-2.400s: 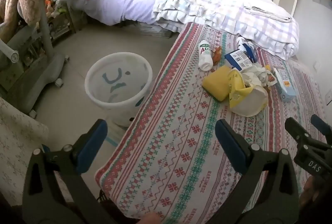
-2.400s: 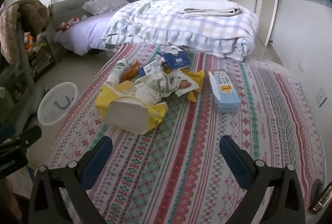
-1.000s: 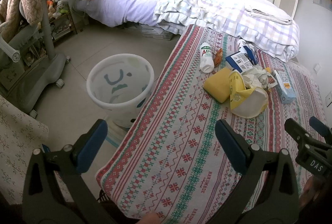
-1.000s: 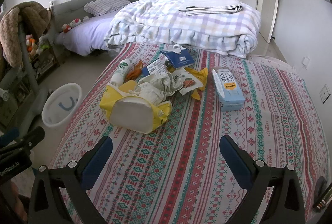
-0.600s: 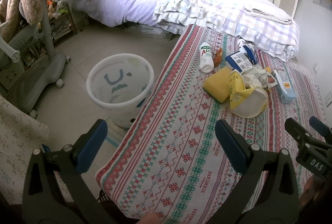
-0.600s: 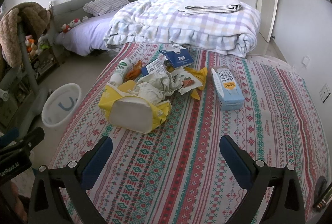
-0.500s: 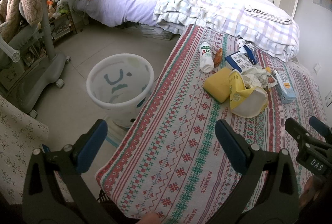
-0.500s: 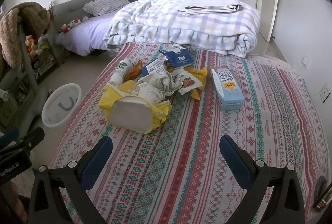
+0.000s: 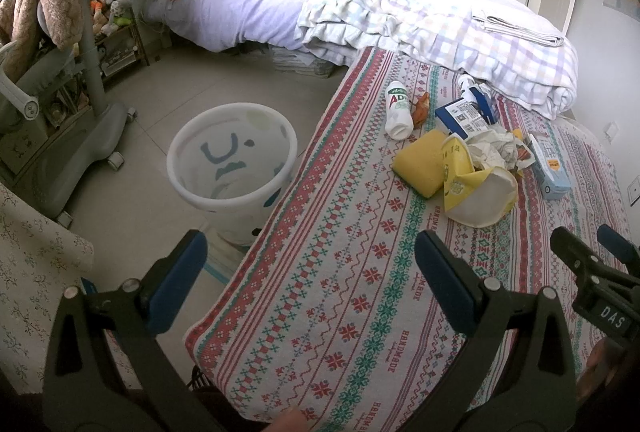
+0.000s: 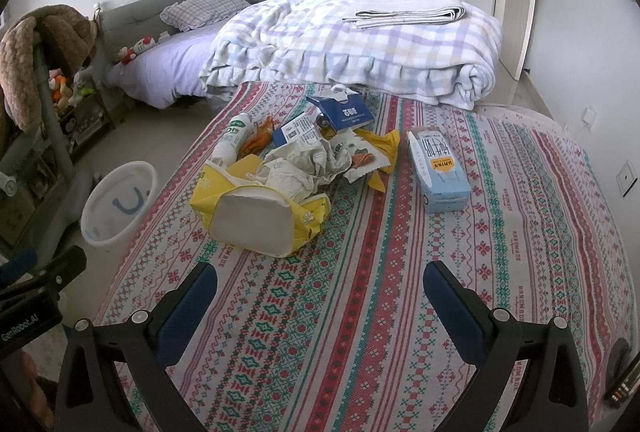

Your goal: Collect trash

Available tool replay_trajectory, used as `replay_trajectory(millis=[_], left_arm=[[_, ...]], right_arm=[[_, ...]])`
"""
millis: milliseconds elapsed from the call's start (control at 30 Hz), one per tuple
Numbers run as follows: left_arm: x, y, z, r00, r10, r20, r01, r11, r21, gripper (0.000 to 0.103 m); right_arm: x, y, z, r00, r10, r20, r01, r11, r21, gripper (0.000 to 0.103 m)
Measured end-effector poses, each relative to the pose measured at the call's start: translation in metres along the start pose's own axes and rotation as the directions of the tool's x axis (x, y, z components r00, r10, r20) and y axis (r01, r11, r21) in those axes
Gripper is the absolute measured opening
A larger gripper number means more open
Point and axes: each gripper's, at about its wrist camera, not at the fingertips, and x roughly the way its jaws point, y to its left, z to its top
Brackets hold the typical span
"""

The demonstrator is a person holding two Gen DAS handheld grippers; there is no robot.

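Bedroom, tiled floor; patterned bedspread (image 10: 400,272) carries trash pile (image 10: 304,160) at middle. White bottle (image 9: 398,108) lies flat, long axis up-down bed, cap toward quilt (image 10: 360,44). Bin (image 9: 232,168) on floor beside bed. Left gripper (image 9: 312,272) and right gripper (image 10: 320,296) both spread wide, empty, short of pile.

Bed with patterned striped cover (image 10: 400,312). On it, clustered mid-cover: yellow bag (image 10: 256,210), crumpled paper (image 10: 304,160), white bottle lying flat (image 10: 232,140), dark blue box (image 10: 346,114), light blue carton (image 10: 438,170) (set slightly apart, on the right). Folded plaid quilt (image 10: 360,44) at far end. On floor (image 9: 160,80) beside bed: white bin (image 9: 232,168).
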Motion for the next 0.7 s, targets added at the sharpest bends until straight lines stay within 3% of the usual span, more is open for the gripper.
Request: replay_trajectory(millis=[500, 700], left_arm=[[0.001, 0.001, 0.000, 1.000, -0.009, -0.010, 0.009, 1.000, -0.005, 0.103], [0.006, -0.008, 0.016, 0.999, -0.038, -0.034, 0.039, 0.999, 0.038, 0.103]], right_arm=[[0.000, -0.006, -0.001, 1.000, -0.010, 0.001, 0.010, 1.000, 0.015, 0.103], [-0.005, -0.023, 0.018, 1.000, 0.005, -0.018, -0.004, 0.999, 0.042, 0.103]])
